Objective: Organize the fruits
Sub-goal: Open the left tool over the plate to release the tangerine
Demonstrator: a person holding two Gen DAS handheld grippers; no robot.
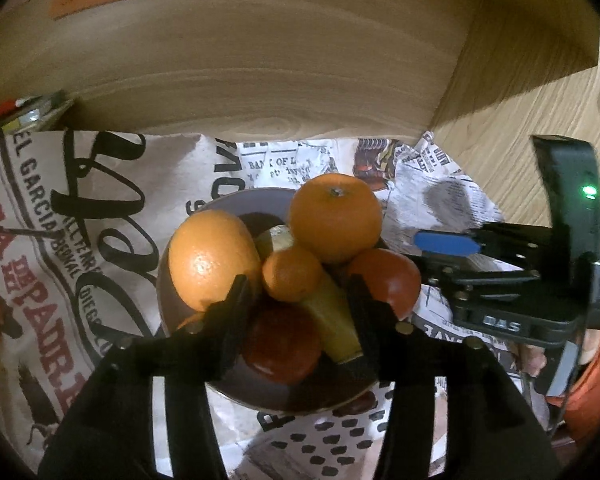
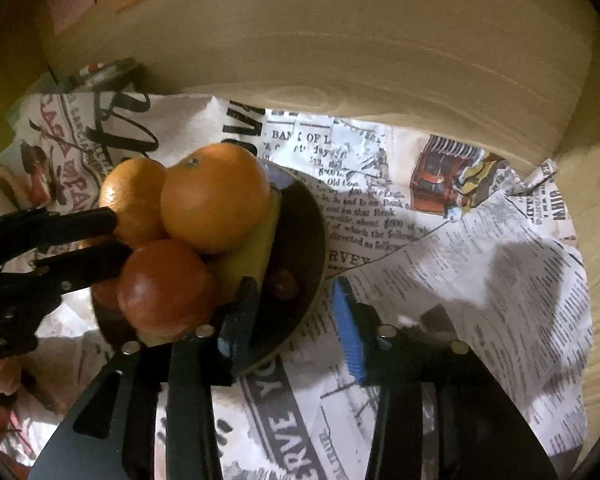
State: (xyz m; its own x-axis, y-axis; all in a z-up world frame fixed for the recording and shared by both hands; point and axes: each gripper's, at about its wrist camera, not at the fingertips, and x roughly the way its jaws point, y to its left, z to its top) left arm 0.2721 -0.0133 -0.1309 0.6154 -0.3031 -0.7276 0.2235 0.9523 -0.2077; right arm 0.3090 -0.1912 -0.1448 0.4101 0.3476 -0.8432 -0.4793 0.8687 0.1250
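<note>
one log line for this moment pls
scene: dark round plate piled with oranges, red apples, yellow banana on newspaper | left gripper: open over pile | right gripper: open astride plate rim

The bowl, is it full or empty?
Full. The dark bowl is heaped with oranges, red fruits and a banana.

Ahead of the left jaws, the printed paper point(image 1: 112, 208) reads "BANK OF L", with "GARCIA" and "PADRE" to their left, while between the right jaws it shows "SERVE", and the right gripper point(image 1: 446, 243) body carries "DAS".
</note>
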